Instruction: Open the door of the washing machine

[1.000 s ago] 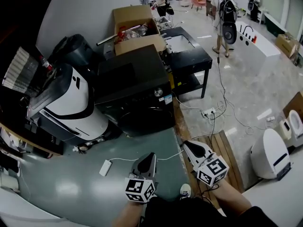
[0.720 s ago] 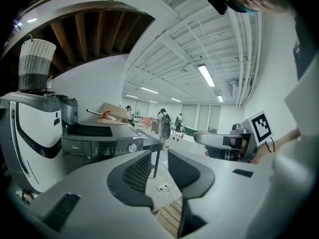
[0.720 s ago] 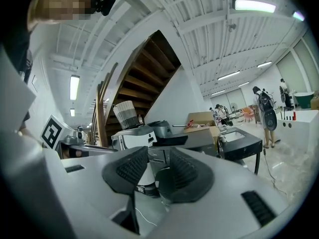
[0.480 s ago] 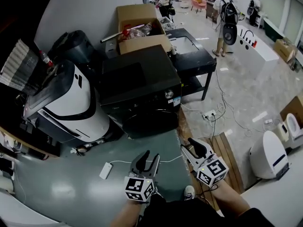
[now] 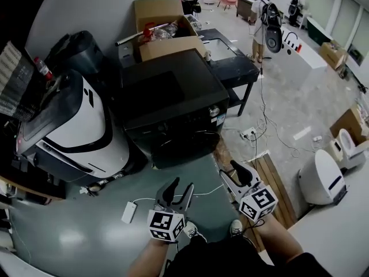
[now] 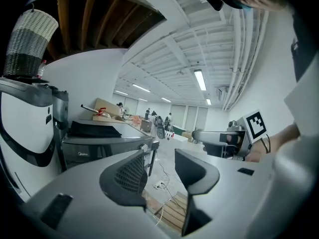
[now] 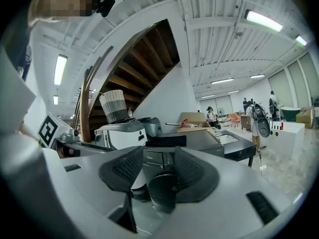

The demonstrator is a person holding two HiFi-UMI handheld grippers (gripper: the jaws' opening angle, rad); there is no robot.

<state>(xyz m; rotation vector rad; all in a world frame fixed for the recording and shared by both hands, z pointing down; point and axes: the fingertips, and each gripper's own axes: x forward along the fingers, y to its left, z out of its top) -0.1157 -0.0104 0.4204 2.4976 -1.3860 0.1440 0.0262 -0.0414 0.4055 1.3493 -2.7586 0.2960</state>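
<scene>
Where Midea is printed, washing machine (image 6: 99,151)

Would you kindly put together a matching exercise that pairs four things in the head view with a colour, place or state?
Things:
1. washer
2. box
3. adapter
4. slats

Descriptions:
a. brown cardboard, open, behind the dark machine
b. wooden, along the right edge of the green floor
c. dark, door shut
d. small and white, lying on the green floor with a cable attached

Pairs: 1-c, 2-a, 3-d, 4-b
</scene>
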